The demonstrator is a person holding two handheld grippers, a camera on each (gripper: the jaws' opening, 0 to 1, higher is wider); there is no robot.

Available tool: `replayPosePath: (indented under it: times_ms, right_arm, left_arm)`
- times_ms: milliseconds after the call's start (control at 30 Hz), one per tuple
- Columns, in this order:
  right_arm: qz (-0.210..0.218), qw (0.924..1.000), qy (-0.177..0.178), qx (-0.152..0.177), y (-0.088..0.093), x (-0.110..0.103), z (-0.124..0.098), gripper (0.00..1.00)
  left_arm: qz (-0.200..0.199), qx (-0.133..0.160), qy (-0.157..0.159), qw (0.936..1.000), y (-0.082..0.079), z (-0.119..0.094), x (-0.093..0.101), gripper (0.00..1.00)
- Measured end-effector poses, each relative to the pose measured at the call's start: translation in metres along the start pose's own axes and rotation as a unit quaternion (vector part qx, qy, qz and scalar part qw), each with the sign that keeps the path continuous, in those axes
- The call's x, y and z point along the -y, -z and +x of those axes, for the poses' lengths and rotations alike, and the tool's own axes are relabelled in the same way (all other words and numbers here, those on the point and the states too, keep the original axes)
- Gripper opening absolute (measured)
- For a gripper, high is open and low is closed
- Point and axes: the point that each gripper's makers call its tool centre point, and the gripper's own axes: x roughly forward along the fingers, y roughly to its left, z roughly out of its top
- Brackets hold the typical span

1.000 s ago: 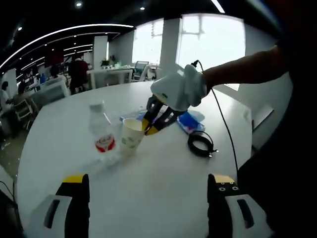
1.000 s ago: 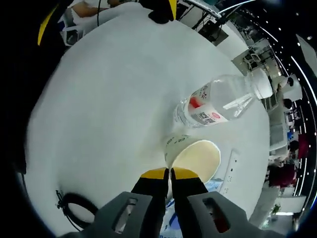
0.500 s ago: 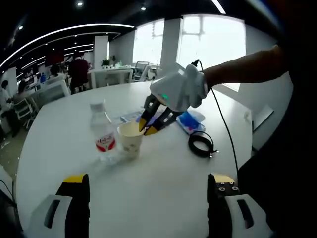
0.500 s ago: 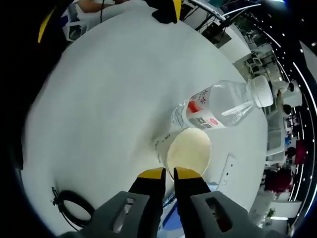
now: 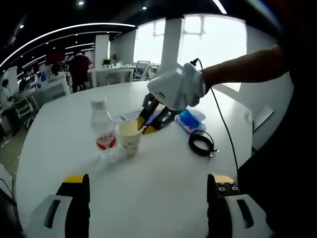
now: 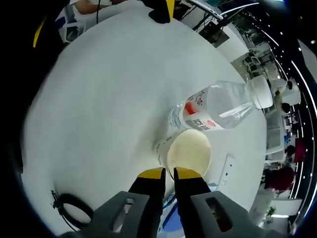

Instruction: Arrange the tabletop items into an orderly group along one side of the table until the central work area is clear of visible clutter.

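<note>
Above the paper cup, the right claw angles down from a gloved hand, jaws slightly parted and off the rim it pinched a second ago. The cup stands beside the water bottle on the tabletop. The left claw hovers wide open, empty.

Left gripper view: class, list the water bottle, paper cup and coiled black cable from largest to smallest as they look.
1. Water bottle, tallest.
2. Paper cup and coiled cable: about alike in extent; too close to rank.
</note>
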Motion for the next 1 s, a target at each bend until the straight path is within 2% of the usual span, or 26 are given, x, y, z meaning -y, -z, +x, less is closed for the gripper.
replayPosePath:
  times_ms: [567, 1000]
  right_arm:
    - [0.024, 0.9996, 0.015, 0.009, 0.000, 0.000, -0.007, 0.13]
    - [0.098, 0.9939, 0.031, 0.039, -0.002, -0.001, -0.022, 0.22]
  left_arm:
    - [0.002, -0.001, 0.002, 1.0000, -0.003, 0.002, 0.006, 0.97]
    - [0.008, 0.002, 0.007, 0.9999, -0.006, 0.004, 0.016, 0.98]
